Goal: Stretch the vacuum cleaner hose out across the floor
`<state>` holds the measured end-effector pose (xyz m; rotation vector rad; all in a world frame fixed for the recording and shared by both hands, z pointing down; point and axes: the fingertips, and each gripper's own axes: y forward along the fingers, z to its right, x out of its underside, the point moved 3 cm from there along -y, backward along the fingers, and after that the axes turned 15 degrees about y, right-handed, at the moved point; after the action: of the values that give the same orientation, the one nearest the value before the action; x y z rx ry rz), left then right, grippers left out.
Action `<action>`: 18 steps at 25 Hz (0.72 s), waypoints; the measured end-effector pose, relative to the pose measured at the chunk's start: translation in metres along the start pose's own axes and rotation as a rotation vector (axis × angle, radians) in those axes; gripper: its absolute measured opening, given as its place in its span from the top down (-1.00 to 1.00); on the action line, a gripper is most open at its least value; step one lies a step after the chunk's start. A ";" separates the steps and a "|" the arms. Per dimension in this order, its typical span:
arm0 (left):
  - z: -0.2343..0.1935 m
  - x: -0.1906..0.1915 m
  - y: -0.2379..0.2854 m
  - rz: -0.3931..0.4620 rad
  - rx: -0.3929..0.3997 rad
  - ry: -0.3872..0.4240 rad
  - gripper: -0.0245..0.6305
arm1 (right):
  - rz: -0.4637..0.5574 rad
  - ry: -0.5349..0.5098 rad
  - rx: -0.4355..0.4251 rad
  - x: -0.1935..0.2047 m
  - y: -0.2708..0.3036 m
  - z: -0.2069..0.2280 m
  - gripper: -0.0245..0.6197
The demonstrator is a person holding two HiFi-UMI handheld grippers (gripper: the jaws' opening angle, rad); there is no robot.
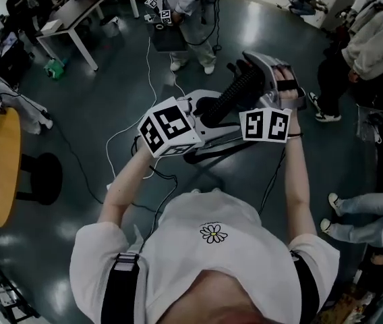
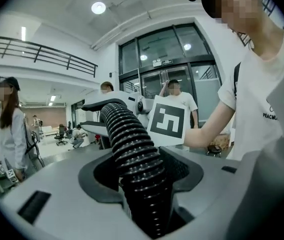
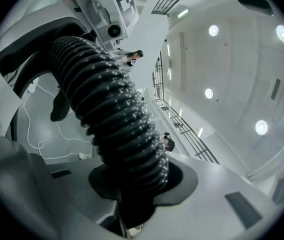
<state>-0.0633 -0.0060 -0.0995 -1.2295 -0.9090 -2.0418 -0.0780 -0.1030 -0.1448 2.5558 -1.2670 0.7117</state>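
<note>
The white shirt (image 2: 262,99) carries small print beginning "PEACMU" – the rest runs out of view – and a daisy emblem (image 1: 213,233) on the chest. Both forearms are raised ahead of the chest. The right hand (image 1: 287,85) is wrapped round its handle. The black ribbed hose (image 1: 235,93) spans the air between the tools, clear of the floor (image 1: 110,100). The left tongs (image 2: 143,201) are clenched on it, and the right tongs (image 3: 132,206) are clamped tight on it.
</note>
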 end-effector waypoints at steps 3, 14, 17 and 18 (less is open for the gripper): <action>0.005 0.003 0.007 0.048 0.043 -0.038 0.24 | 0.014 0.033 -0.021 0.007 -0.003 -0.003 0.52; -0.017 0.000 0.000 0.409 0.030 -0.502 0.31 | 0.076 0.427 -0.102 0.026 0.021 -0.020 0.49; -0.015 0.003 0.001 0.381 0.005 -0.491 0.31 | 0.044 0.622 -0.154 0.056 0.027 -0.026 0.28; -0.013 0.004 0.000 0.375 0.005 -0.486 0.31 | 0.020 0.687 -0.175 0.071 0.029 -0.031 0.20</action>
<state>-0.0711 -0.0170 -0.1004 -1.7847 -0.8107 -1.4715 -0.0744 -0.1585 -0.0830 1.8946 -1.0488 1.2701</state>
